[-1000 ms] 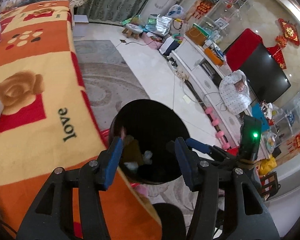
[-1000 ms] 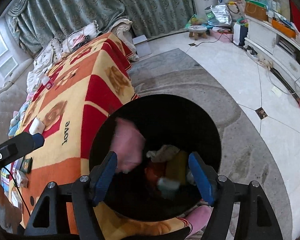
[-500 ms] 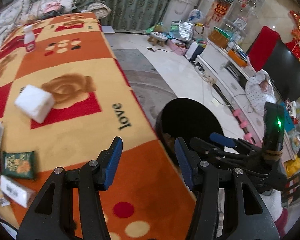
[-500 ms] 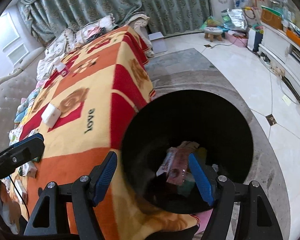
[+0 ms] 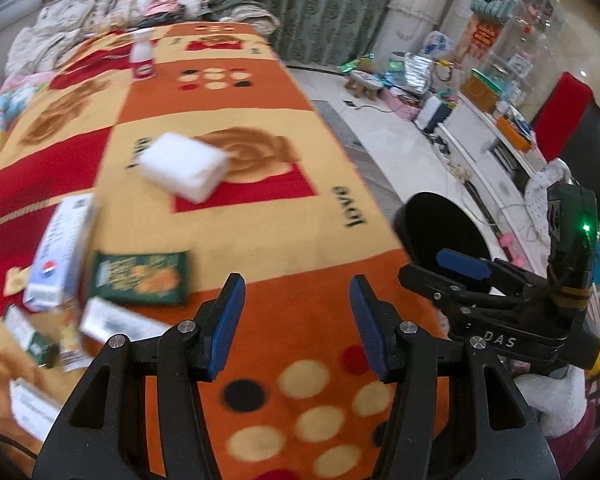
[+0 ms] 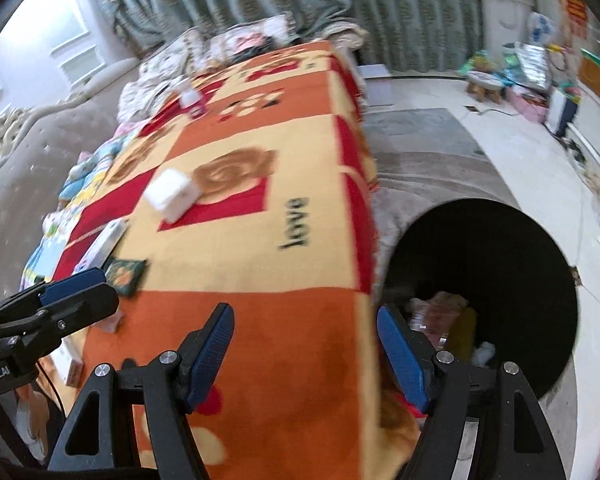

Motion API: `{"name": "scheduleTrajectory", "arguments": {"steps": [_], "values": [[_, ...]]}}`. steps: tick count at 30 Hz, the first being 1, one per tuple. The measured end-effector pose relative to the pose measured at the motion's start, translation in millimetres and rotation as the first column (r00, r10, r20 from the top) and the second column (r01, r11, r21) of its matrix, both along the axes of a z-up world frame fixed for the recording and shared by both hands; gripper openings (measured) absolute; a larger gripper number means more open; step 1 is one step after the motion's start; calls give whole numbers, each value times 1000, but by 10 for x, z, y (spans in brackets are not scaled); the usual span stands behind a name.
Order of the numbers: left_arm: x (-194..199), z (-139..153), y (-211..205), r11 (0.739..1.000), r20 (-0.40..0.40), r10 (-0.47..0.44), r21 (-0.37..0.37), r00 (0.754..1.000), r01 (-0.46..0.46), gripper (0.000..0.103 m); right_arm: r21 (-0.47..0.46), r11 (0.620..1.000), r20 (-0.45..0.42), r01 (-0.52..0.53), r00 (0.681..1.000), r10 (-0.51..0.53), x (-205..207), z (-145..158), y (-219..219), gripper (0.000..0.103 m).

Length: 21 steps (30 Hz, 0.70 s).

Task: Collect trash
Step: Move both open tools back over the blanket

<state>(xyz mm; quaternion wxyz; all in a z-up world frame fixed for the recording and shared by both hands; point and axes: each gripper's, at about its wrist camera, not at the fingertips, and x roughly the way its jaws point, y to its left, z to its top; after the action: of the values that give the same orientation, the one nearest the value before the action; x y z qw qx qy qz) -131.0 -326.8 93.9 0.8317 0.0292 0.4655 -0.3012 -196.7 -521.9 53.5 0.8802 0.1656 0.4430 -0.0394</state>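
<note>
A black round bin (image 6: 500,280) stands on the floor by the table's right edge, with wrappers and scraps lying in its bottom; the left wrist view shows its rim (image 5: 440,224). My left gripper (image 5: 296,320) hangs open and empty over the orange blanket. My right gripper (image 6: 306,348) is open and empty too, over the table's edge beside the bin. On the table lie a white tissue pack (image 5: 182,166), a green snack packet (image 5: 140,278), a white and blue box (image 5: 60,252) and several small wrappers (image 5: 112,324).
An orange, yellow and red blanket (image 5: 260,232) covers the table. A small white bottle (image 5: 142,58) stands at its far end. A sofa (image 6: 24,152) with bedding runs along the left. A rug, a TV stand and clutter lie on the right.
Both grippers swung left from above the bin to over the table. A pink item that was falling between the right jaws now lies in the bin. The table trash came into view.
</note>
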Motion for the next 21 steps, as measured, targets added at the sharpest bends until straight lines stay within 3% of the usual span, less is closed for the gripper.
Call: {"name": "scheduleTrajectory", "arguments": {"steps": [8,15,21], "values": [[172,-43,772,991,0,127,36,992,-127,53,11,988,-17,-155,988,155,315,-79,636,72],[414,-140,1420,969,-22,239,65,971,-237,53,3,964,-27,-268,963,268,556,-126,1136,72],[708,-196,1660,956,-47,286,85,957,-281,53,-16,944,-47,-329,944,328,757,-175,1396,72]]}}
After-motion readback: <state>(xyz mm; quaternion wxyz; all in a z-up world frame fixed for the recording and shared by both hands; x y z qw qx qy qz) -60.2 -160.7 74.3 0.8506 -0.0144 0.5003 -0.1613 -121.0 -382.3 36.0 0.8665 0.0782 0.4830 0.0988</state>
